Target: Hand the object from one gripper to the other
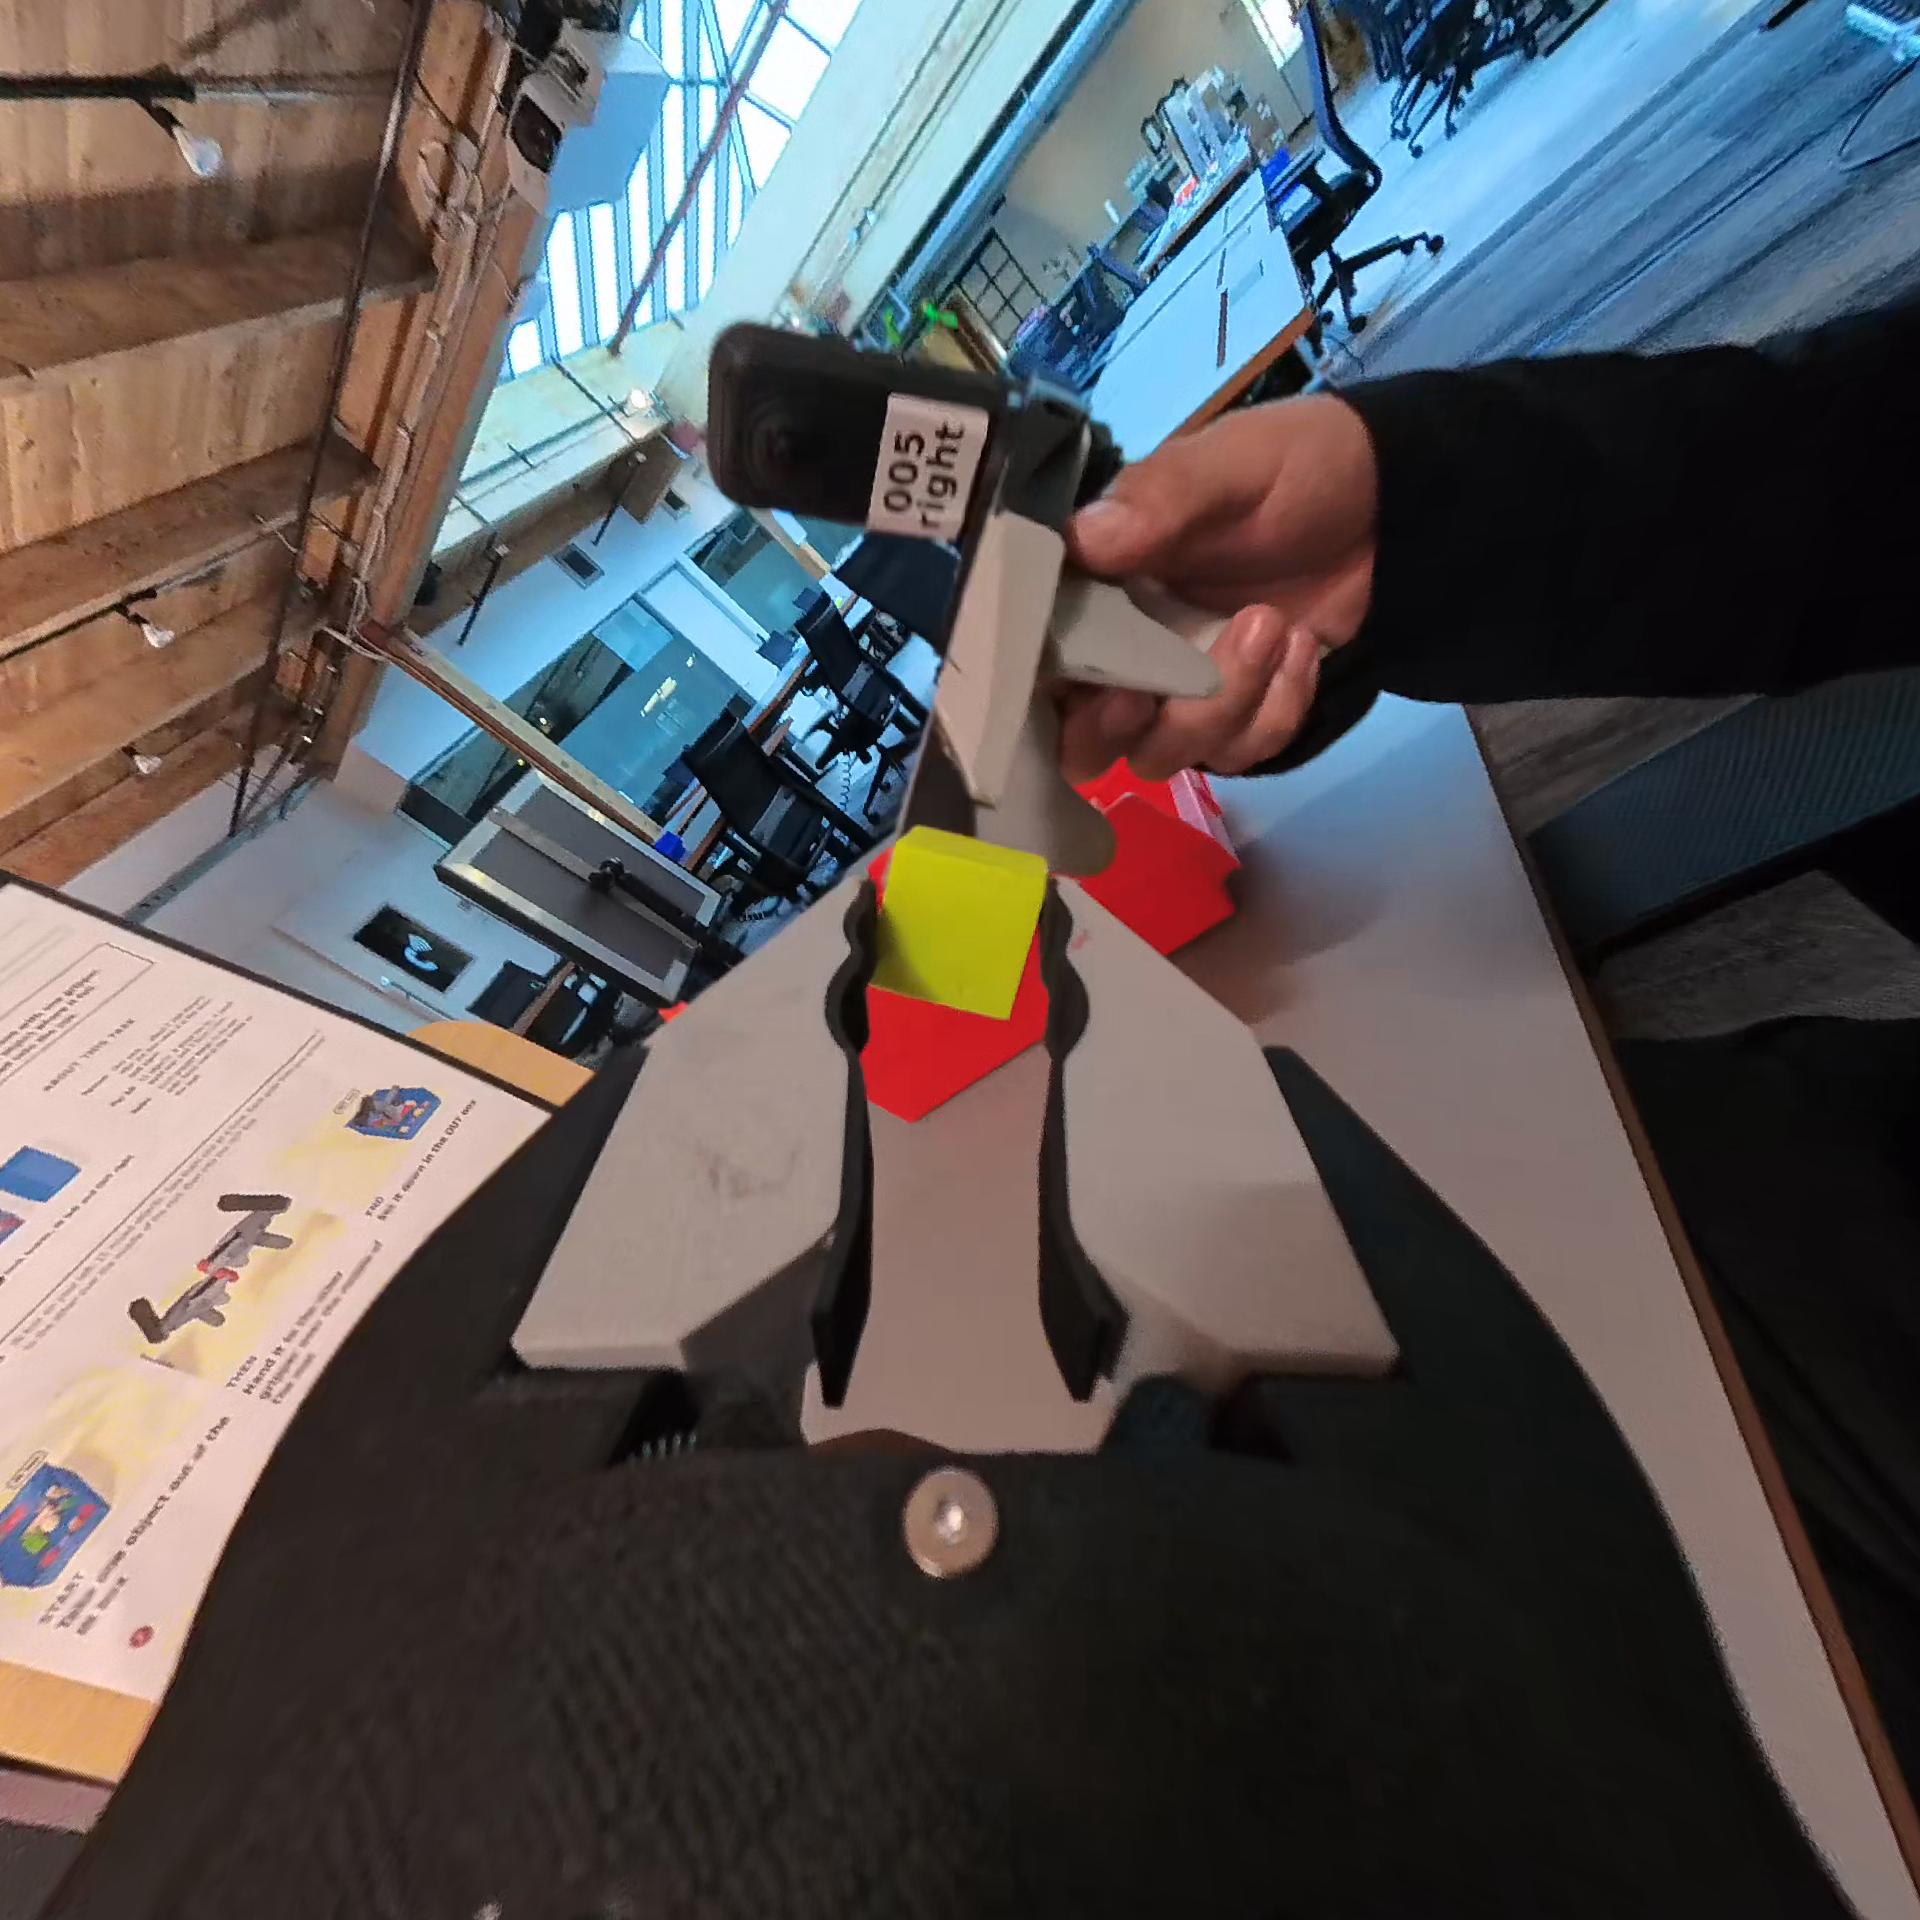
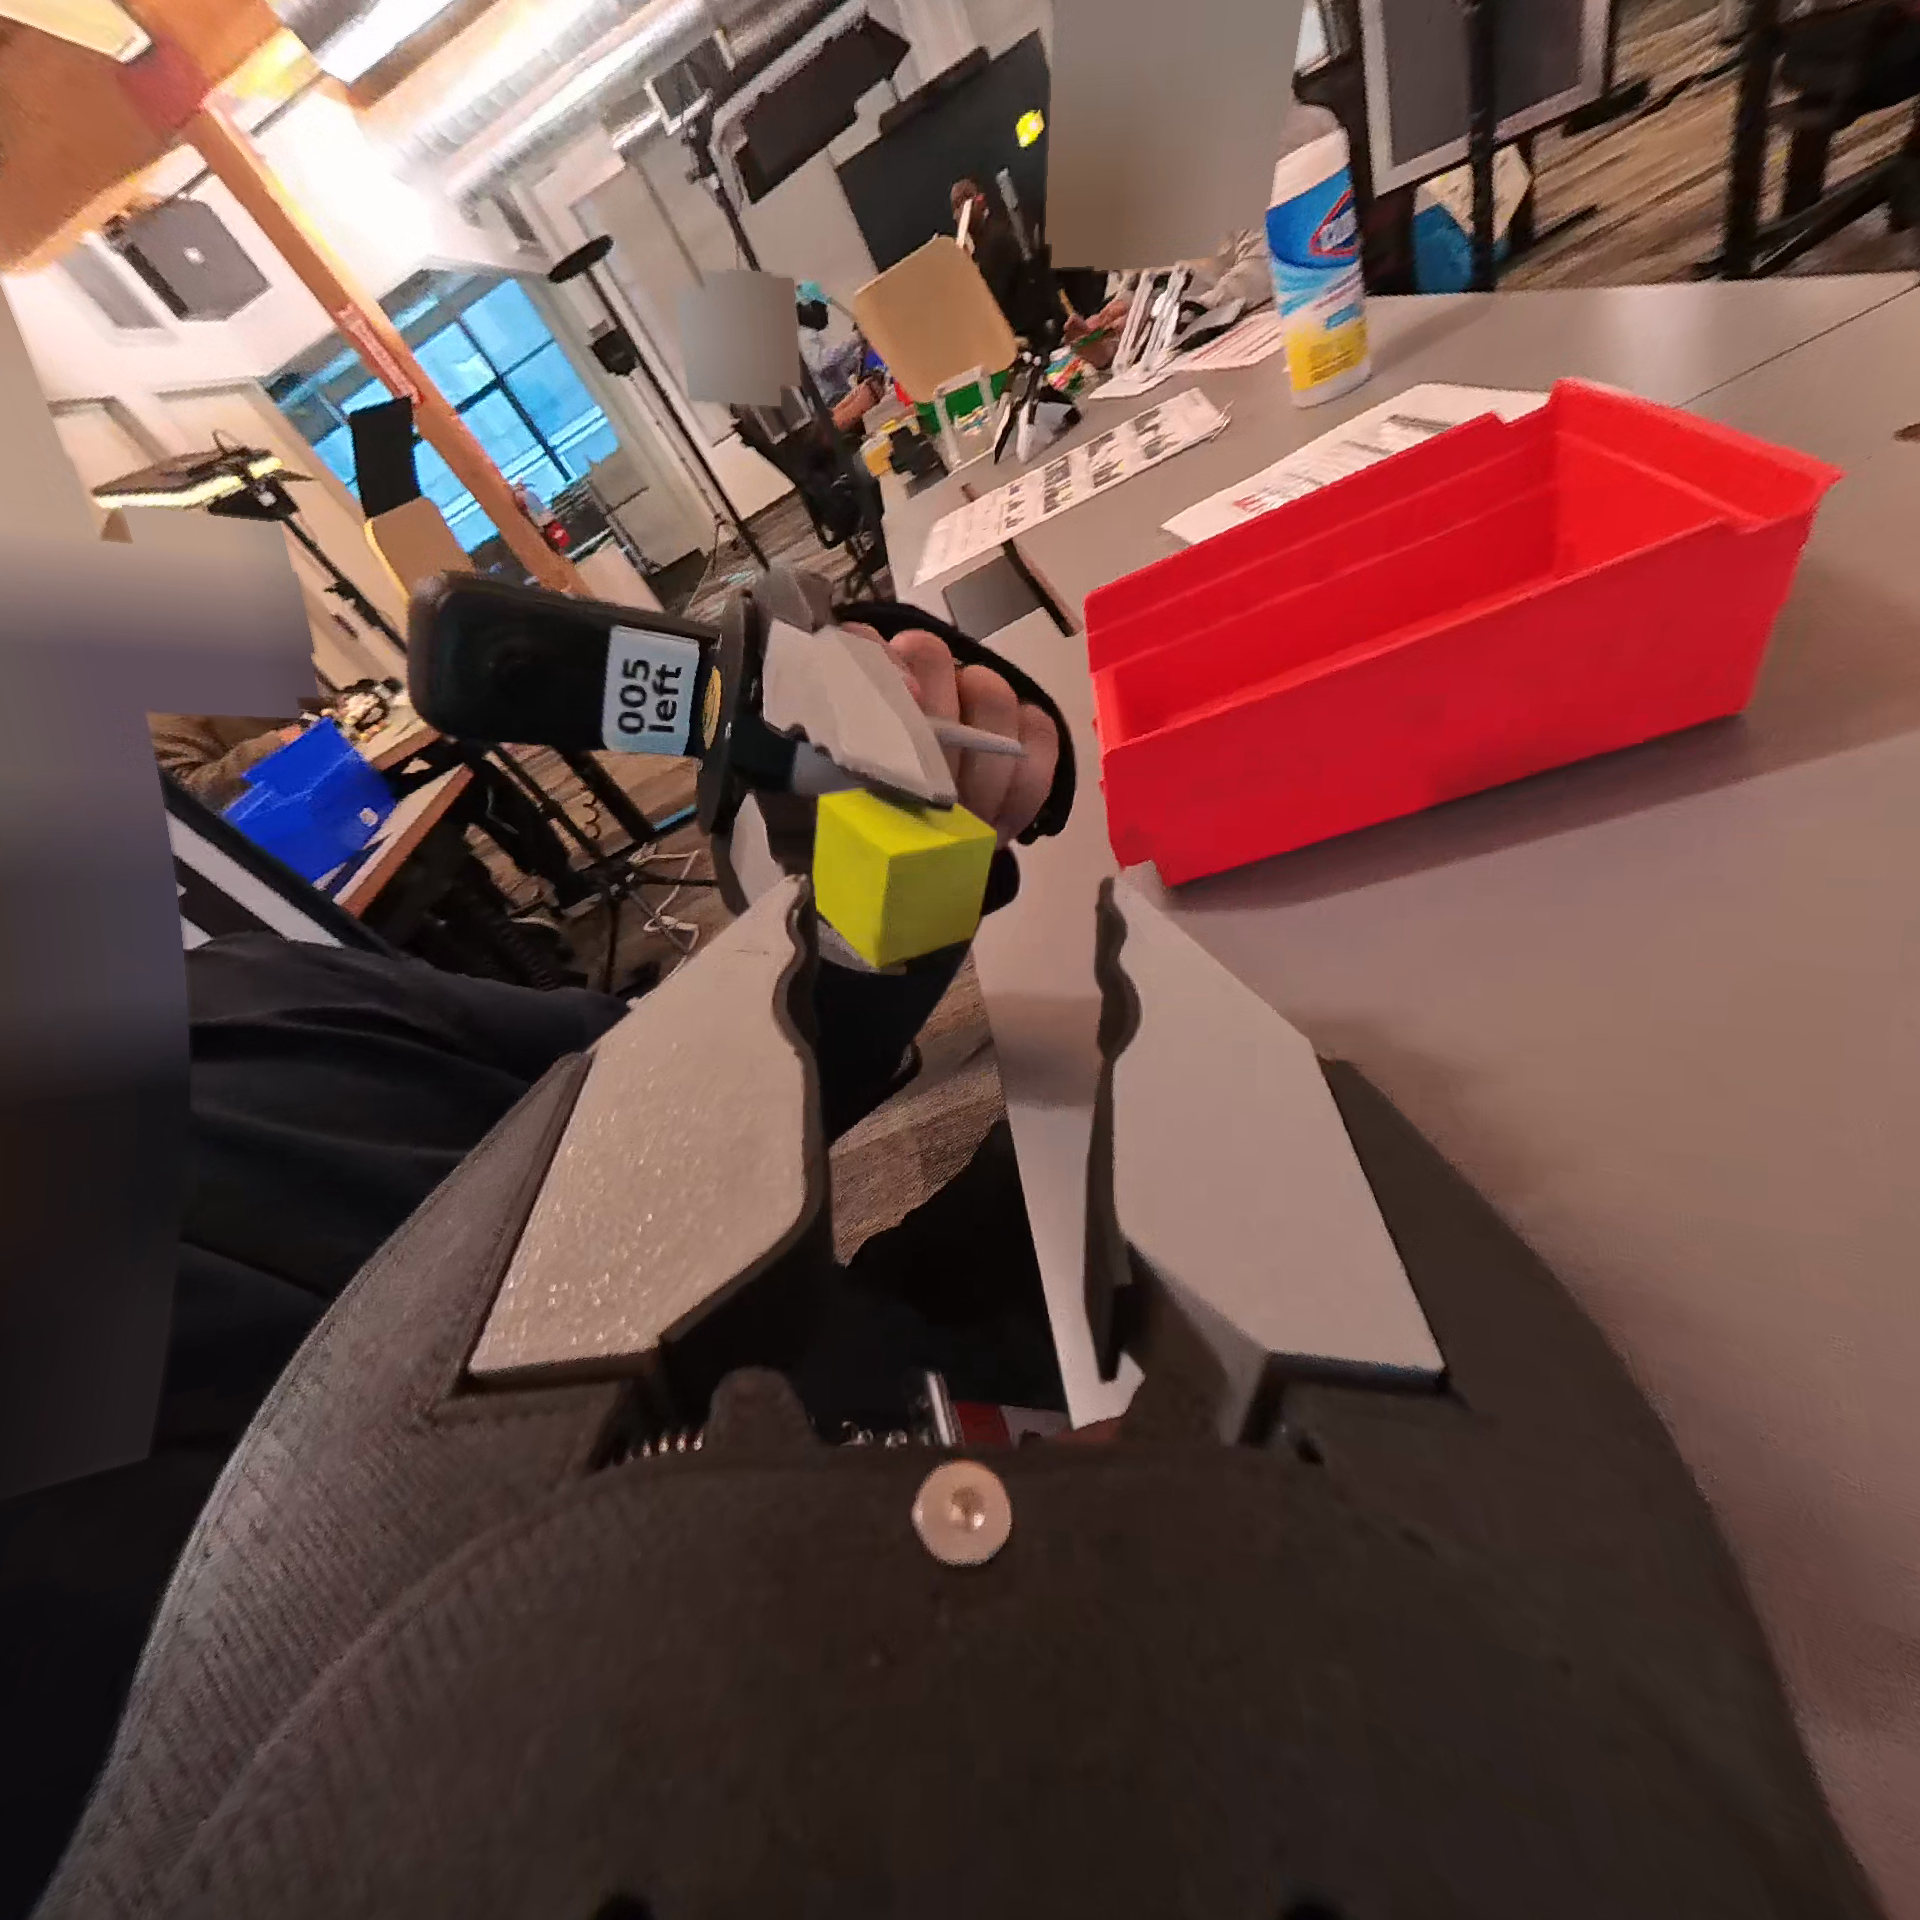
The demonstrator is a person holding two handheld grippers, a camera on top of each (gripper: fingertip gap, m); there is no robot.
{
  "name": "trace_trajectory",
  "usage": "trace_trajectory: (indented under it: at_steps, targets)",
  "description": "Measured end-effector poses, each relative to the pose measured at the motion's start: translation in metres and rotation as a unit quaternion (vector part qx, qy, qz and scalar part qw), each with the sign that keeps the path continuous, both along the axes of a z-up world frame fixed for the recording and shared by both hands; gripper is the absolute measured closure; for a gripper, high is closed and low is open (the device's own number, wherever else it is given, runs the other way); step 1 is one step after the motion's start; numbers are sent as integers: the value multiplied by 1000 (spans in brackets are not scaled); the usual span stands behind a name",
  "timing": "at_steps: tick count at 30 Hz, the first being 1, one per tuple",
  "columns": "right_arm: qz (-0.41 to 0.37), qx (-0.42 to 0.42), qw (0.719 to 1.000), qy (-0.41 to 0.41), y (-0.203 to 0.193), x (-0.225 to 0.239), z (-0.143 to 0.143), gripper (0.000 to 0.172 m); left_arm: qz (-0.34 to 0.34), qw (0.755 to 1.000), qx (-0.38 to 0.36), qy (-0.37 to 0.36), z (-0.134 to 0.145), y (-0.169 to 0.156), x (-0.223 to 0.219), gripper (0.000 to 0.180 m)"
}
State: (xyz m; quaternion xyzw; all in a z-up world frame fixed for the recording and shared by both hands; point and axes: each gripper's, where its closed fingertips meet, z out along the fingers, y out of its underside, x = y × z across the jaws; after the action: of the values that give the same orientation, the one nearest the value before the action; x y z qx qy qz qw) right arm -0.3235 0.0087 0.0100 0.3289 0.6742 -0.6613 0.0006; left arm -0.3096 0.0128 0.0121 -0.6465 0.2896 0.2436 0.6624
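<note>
Above the near edge of the grey table (image 2: 1558,1039), both grippers meet in mid-air, cube between them.

Left side first: instruction sheet (image 1: 208,1195) with coloured pictures lies on the table's left part in the left wrist view, tilted frame. Blue bin (image 2: 301,790) sits on another desk farther left in the right wrist view.

Left gripper (image 1: 956,935): narrow gap, both dark pads pressed on the sides of the yellow cube (image 1: 956,925). Cube is up off the table, held at the fingertips, slightly tilted. Right wrist view shows the same cube (image 2: 899,883) pinched from top and bottom by the left gripper's grey fingers (image 2: 883,748), hand behind it.

Right gripper (image 2: 956,935): jaws wide, nothing clamped. Its left fingertip (image 2: 779,935) sits just beside the cube's lower left corner; whether it touches cannot be told. Its right fingertip (image 2: 1132,935) is clearly apart from the cube. In the left wrist view, one finger of the right gripper (image 1: 1039,810) comes down to the cube's far top edge, a person's hand (image 1: 1226,582) in a dark sleeve on the handle.

Right of that: red bin (image 2: 1455,707) on the table, open top, well apart from the cube. White wipes canister (image 2: 1314,291) stands upright near the far edge, papers (image 2: 1070,478) to its left.
</note>
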Motion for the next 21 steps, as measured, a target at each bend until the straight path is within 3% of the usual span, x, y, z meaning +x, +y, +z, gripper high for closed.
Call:
trace_trajectory:
  at_steps: [6, 13, 16, 18, 21]
  targets:
    - [105, -82, 990, -37, -24, 19, 2, 138, -45, 999, 28, 0, 7, -6, 12, 153]
    - [107, -112, 987, -44, -25, 17, 4, 144, -29, 999, 9, -31, 8, -1, 9, 153]
    - [79, -92, 992, -34, -18, 14, 1, 146, -9, 998, -28, -60, -1, 2, 3, 152]
    - [52, -86, 995, -25, -4, 11, 1, 146, 50, 993, -62, -91, -4, -3, -19, 148]
    - [-87, -16, 996, 9, 58, -11, -8, 146, 101, 977, -72, -173, 4, -33, -50, 169]
